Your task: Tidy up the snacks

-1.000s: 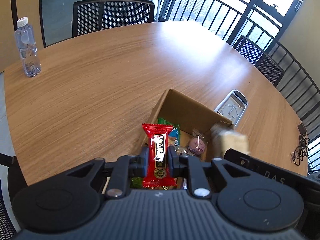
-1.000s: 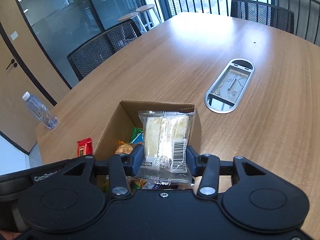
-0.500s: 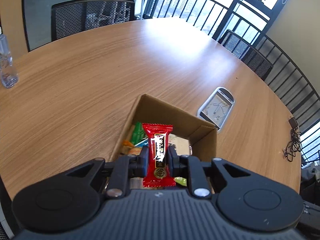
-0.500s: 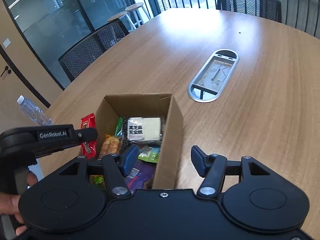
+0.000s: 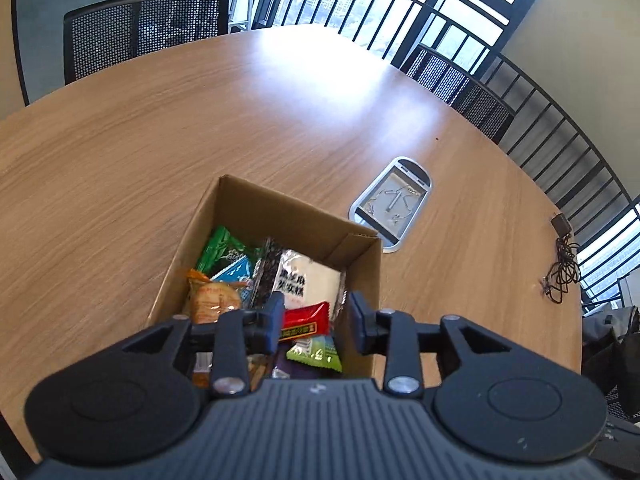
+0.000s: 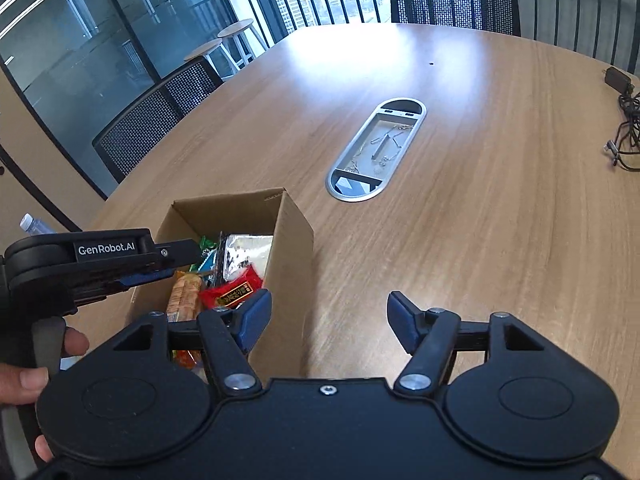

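A big round wooden table is filling most of both views. Black mesh chairs are standing around its far edge. A silver oval cable tray is sitting sunk into the table top, just past the box.

A brown cardboard box is sitting open on the table, close to both tools. Snacks are lying piled inside it. A white packet with black writing is lying on top near the back. A green packet is lying in the back left corner, and an orange packet is lying in front of it. A red snack packet is lying flat on the pile near the front, partly on the white one.

The left gripper is hanging over the front of the box. Its jaws are opening, and the red packet is lying below the gap, loose, with no pad pressing on it. A hand is holding its handle.

The right gripper is hanging over the right wall of the box and the bare table beside it. Its jaws are opening wide, with nothing in them.

A tangle of black cable is lying near the far right edge of the table.
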Demonstrator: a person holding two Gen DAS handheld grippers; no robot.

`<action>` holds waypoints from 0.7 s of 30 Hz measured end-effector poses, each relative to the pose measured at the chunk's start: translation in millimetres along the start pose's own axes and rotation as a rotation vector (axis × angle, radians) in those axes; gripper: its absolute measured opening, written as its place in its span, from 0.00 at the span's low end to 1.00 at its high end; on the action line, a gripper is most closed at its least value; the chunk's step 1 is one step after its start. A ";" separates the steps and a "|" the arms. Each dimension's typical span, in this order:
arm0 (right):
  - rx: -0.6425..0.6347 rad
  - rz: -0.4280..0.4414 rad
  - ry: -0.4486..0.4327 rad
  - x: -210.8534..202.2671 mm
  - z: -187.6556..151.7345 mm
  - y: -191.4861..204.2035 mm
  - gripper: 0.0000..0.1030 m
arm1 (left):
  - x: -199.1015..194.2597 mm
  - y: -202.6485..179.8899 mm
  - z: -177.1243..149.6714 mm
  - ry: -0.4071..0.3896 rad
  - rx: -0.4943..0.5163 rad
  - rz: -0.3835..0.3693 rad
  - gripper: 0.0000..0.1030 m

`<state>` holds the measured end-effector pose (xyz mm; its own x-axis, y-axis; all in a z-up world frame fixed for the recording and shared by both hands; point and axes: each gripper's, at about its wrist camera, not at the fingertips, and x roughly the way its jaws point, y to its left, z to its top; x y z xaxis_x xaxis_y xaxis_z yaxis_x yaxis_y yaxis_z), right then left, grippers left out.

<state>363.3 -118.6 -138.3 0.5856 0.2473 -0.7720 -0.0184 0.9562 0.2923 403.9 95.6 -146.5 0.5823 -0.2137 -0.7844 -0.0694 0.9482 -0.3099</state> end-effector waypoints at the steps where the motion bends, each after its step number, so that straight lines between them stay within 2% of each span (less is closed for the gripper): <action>1: 0.001 -0.003 0.001 -0.9 -1.5 -1.2 0.65 | -0.6 1.5 -1.5 0.003 -0.001 0.007 0.41; 7: -0.002 -0.007 0.007 -5.7 -8.2 -5.0 0.69 | -7.5 10.6 -9.6 0.009 -0.012 0.030 0.61; 11: -0.015 -0.007 -0.006 -12.2 -9.6 -5.0 0.78 | -14.6 12.3 -14.7 0.009 -0.017 0.050 0.73; 15: -0.042 -0.005 -0.026 -22.9 -10.5 -3.8 0.87 | -26.4 13.8 -21.1 -0.003 -0.028 0.061 0.81; 17: -0.054 -0.007 -0.037 -28.4 -11.1 -4.1 0.95 | -32.5 12.9 -24.7 -0.012 -0.028 0.071 0.86; 21: -0.067 0.003 -0.051 -40.6 -13.4 -7.9 1.00 | -48.4 9.0 -33.8 -0.046 -0.020 0.086 1.00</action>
<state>328.7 -134.1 -116.8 0.6256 0.2439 -0.7411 -0.0738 0.9641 0.2549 347.7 106.5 -129.5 0.6101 -0.1198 -0.7833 -0.1368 0.9577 -0.2530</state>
